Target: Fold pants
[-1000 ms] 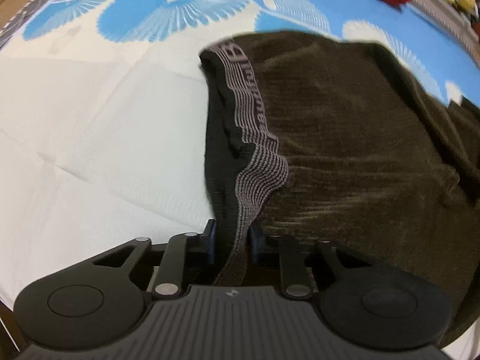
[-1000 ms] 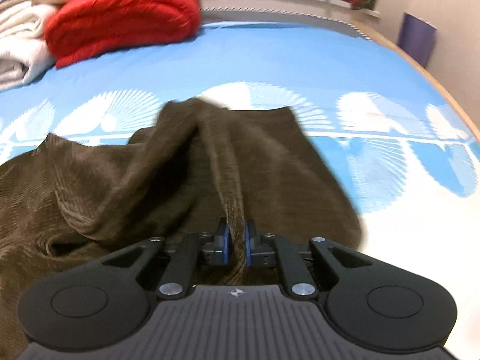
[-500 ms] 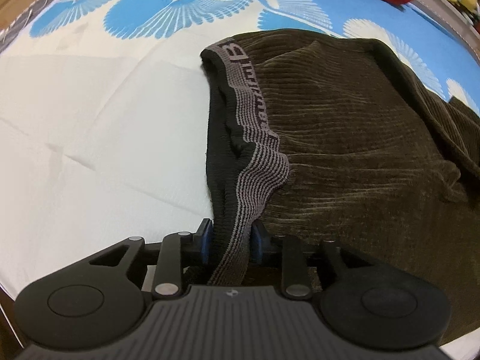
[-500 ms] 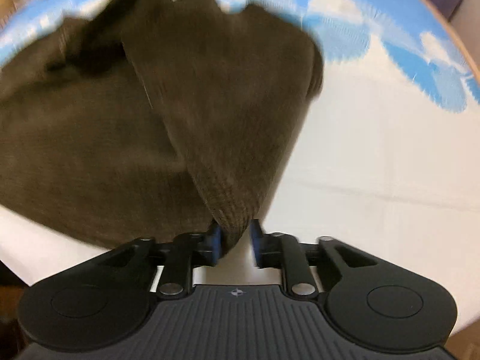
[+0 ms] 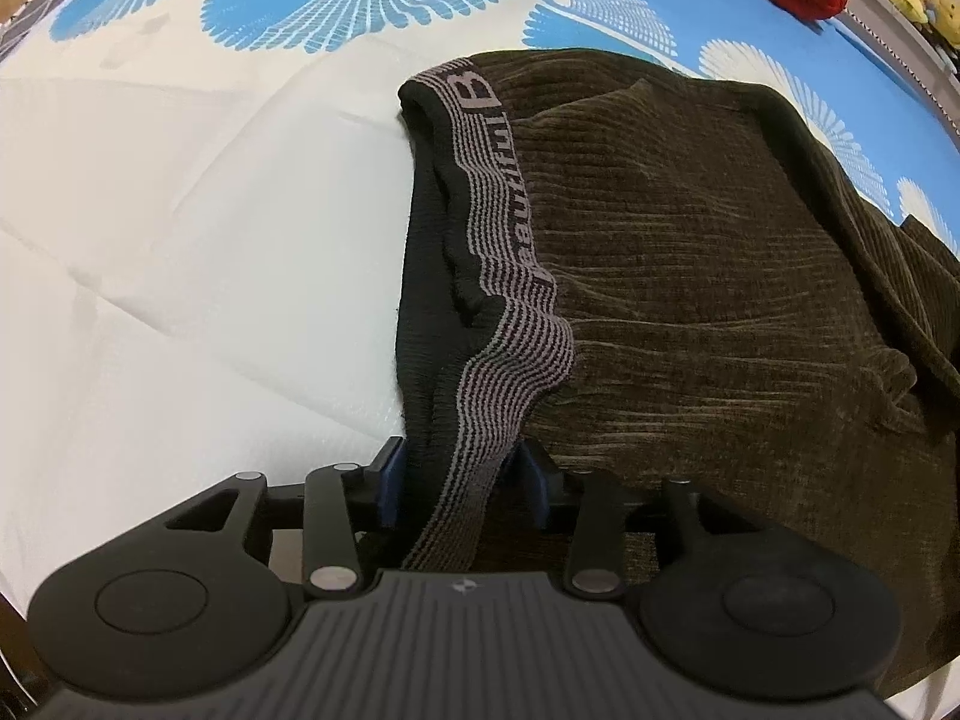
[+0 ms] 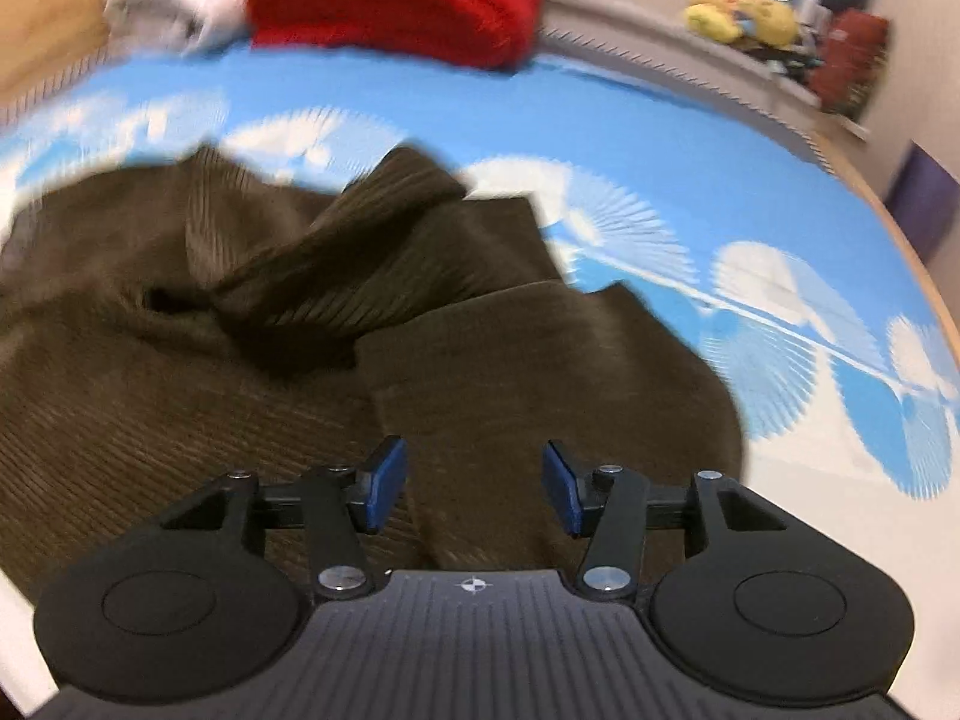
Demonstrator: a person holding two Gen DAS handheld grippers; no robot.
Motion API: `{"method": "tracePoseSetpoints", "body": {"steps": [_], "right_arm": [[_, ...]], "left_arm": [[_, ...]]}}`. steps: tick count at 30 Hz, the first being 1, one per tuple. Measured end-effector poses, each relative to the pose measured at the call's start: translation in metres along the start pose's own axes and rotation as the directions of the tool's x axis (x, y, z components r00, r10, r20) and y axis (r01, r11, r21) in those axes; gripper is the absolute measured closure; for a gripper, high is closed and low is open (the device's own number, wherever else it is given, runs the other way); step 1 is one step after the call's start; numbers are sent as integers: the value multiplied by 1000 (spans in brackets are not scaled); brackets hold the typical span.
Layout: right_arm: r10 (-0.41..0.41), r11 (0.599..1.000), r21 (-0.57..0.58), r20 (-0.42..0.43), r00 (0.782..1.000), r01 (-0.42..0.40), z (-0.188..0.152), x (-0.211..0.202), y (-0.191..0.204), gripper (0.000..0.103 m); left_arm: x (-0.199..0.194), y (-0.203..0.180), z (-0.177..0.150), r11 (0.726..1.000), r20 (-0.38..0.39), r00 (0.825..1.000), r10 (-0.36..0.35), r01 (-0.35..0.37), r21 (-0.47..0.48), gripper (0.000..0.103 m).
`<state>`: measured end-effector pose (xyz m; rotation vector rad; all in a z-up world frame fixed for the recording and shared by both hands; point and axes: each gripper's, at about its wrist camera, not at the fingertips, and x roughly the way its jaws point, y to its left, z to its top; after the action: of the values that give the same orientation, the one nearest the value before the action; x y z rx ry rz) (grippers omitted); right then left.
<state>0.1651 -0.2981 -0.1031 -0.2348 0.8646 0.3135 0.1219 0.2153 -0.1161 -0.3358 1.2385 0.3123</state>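
Each camera sat just behind its own fingers, looking forward and steeply down at the bed (image 5: 180, 276) from close range. The left view faced the pants (image 5: 720, 312) at the waistband end, bed to its left. The right view, blurred, faced the leg end. Both shared the pants and the far red bundle (image 6: 390, 0).

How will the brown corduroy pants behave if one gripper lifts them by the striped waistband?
The pants would probably sag and drape, since they already bunch in soft folds. The waistband looks elastic, so it may stretch. The ribbed cloth likely grips well.
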Motion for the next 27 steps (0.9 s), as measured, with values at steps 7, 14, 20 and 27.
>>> {"method": "tracePoseSetpoints", "body": {"steps": [7, 14, 20, 27], "right_arm": [[-105, 973, -223, -171, 980, 66, 8, 74, 51, 54], [-128, 991, -37, -94, 987, 125, 18, 55, 10, 97], [-320, 808, 536, 49, 946, 245, -21, -33, -115, 97], [-312, 343, 832, -337, 888, 436, -169, -71, -228, 97]], "left_arm": [[3, 13, 5, 998, -23, 999, -48, 47, -44, 56], [2, 9, 7, 998, -17, 999, -38, 37, -42, 64], [-6, 4, 5, 999, 30, 1000, -4, 5, -32, 81], [-16, 14, 3, 998, 61, 997, -44, 47, -46, 83]]}}
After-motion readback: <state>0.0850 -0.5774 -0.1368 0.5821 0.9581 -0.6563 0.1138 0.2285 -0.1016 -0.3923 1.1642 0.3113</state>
